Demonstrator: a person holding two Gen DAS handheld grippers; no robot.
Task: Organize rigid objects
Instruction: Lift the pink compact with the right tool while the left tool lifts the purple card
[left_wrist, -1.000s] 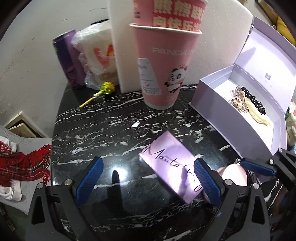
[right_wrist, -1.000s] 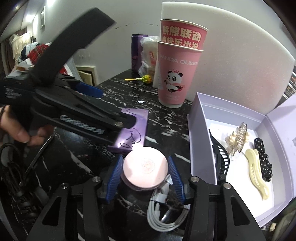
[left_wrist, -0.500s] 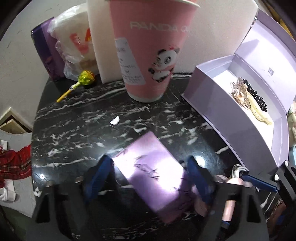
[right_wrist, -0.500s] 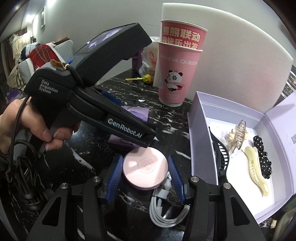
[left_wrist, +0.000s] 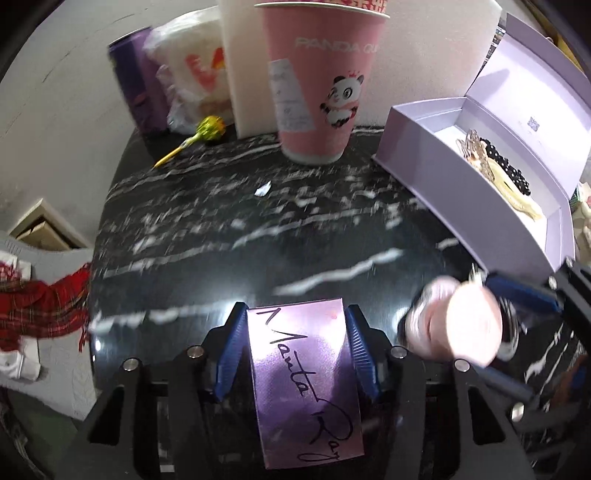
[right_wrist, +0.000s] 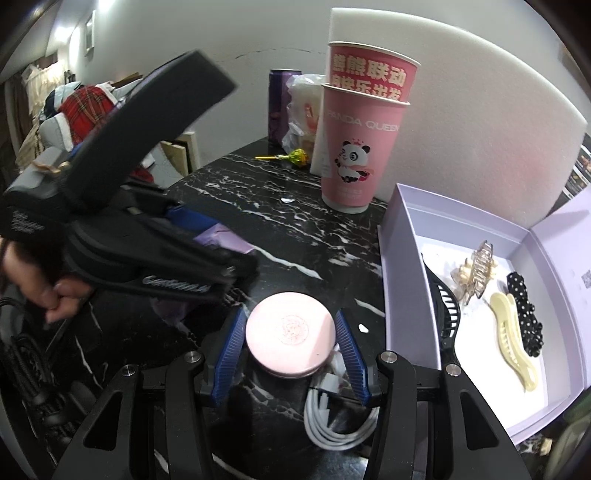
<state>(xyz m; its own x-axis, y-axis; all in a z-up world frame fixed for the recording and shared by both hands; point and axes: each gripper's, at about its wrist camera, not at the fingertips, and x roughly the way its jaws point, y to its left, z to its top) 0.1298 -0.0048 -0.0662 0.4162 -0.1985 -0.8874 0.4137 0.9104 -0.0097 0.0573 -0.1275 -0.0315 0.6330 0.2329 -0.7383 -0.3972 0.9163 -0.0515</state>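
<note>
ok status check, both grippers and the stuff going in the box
Left gripper shut on purple card. Right gripper shut on pink compact. Open lilac box ahead right, path unobstructed.

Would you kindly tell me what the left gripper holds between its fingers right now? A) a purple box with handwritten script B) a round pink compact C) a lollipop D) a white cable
A: the left gripper has its blue fingers pressed against both sides of the purple box, while the round pink compact sits in the right gripper.
</note>
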